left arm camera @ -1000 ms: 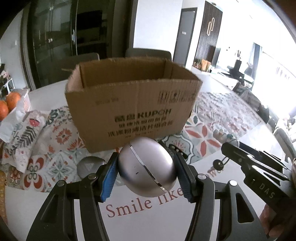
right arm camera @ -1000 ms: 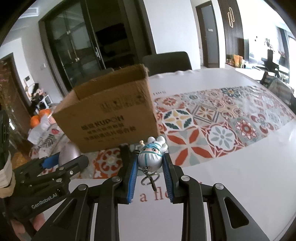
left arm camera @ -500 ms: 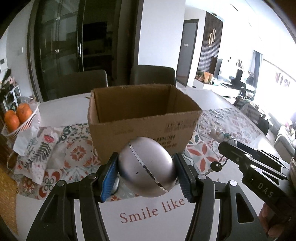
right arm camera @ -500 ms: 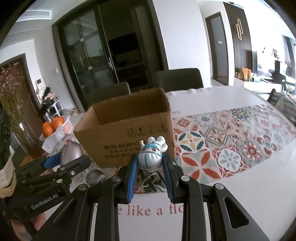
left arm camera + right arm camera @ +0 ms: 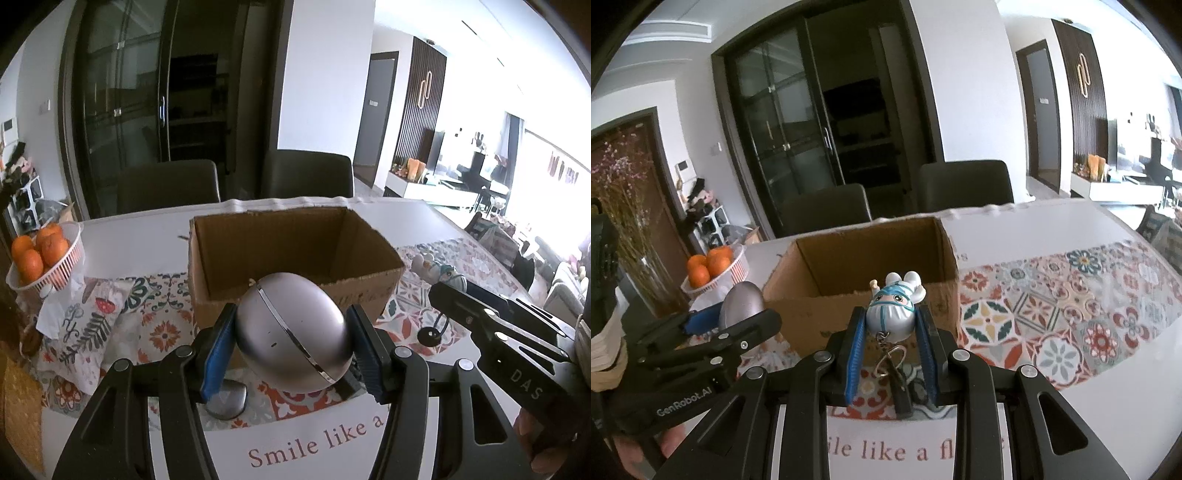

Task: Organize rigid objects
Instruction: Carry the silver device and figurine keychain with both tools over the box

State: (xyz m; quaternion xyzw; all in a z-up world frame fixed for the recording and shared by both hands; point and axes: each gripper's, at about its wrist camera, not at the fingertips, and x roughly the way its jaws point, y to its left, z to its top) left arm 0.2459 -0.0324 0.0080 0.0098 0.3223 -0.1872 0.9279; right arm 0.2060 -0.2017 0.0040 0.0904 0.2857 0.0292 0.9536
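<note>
I am holding two things above the tabletop (image 5: 140,236), one in each claw, and the open cardboard box (image 5: 288,258) is standing just ahead of both. My left claw (image 5: 291,347) is closed part way on the silver egg-shaped case (image 5: 291,332), its blue pads (image 5: 216,354) pressing on the two sides of it. This case is looking hard and smooth, with a thin shiny seam running around it, so I am judging it stiff but slippery; being so round, it could turn or slide out between flat pads, and the widest part across the middle seems to me the best place for holding. My right claw (image 5: 892,347) is closed tight on the small figurine keychain (image 5: 892,314), gripping the round lower body while the head is pointing forward, toward the box. The figurine is probably light hard plastic and not delicate, but the metal ring (image 5: 892,360) under it is hanging loose between the fingers and may be swinging or catching on the box edge. Some things I am not seeing well: the floor of the box is hidden behind its near wall in both views, so I cannot tell what is already inside. A second grey rounded thing (image 5: 227,400) is lying on the patterned cloth (image 5: 155,332) below my left claw, half covered by the finger, and I cannot tell what it is. The words printed on the cloth are cut off by my claws.
</note>
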